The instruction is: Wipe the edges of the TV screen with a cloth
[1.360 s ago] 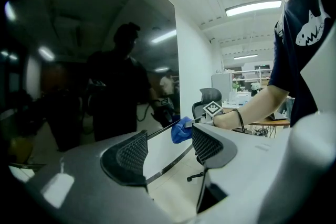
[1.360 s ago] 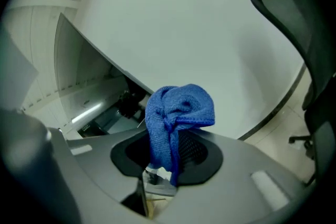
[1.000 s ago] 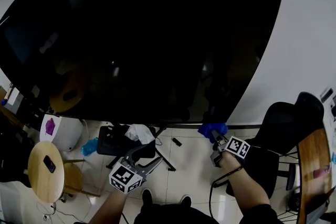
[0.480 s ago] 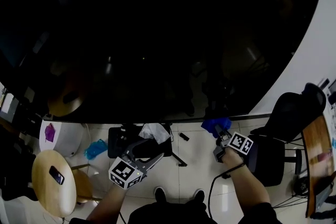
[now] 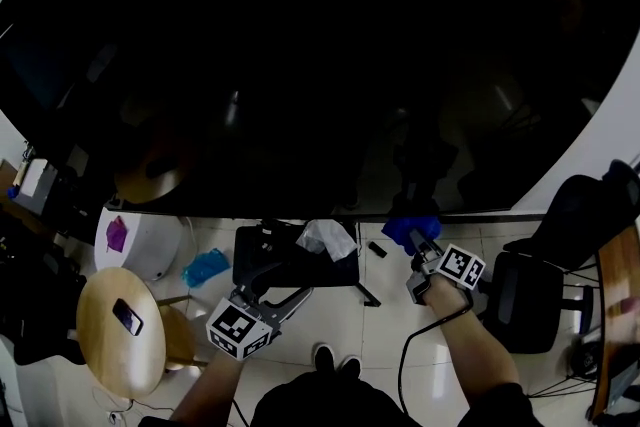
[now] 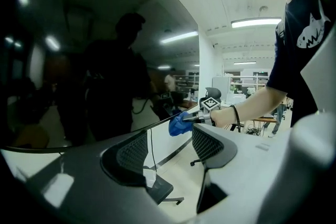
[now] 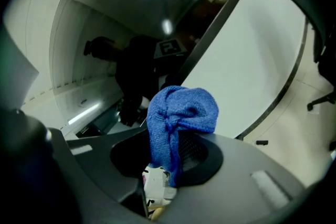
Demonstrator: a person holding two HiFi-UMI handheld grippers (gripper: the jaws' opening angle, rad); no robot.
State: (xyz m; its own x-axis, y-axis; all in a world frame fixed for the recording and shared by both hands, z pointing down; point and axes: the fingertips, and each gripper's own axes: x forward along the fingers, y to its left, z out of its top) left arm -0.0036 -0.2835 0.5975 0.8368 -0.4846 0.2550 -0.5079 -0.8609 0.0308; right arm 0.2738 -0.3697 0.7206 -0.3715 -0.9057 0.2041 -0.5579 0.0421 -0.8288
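Head view findings: blue cloth [image 5: 410, 230] at lower edge of TV screen [image 5: 300, 65]

Right gripper [image 5: 416, 250] sits lower right of centre, its jaws closed tight on the bunched cloth. The right gripper view confirms this: the cloth [image 7: 178, 113] rises from between the pads and fills the centre of that frame. The cloth lies at the dark screen's bottom bezel, right of centre; actual contact cannot be confirmed.

Left gripper [image 5: 282, 287] is held lower left of centre, below the screen and well apart from it. The left gripper view shows its jaws standing moderately apart with nothing between them. Beyond them, at mid-frame, the right gripper [image 6: 197, 118] and cloth [image 6: 180, 124] appear against the bezel.

On the floor beneath the screen:
- a black stand base [image 5: 265, 260] carrying a crumpled white item [image 5: 325, 238]
- a round wooden stool [image 5: 100, 355] at lower left
- a black office chair [image 5: 570, 225] at the right edge
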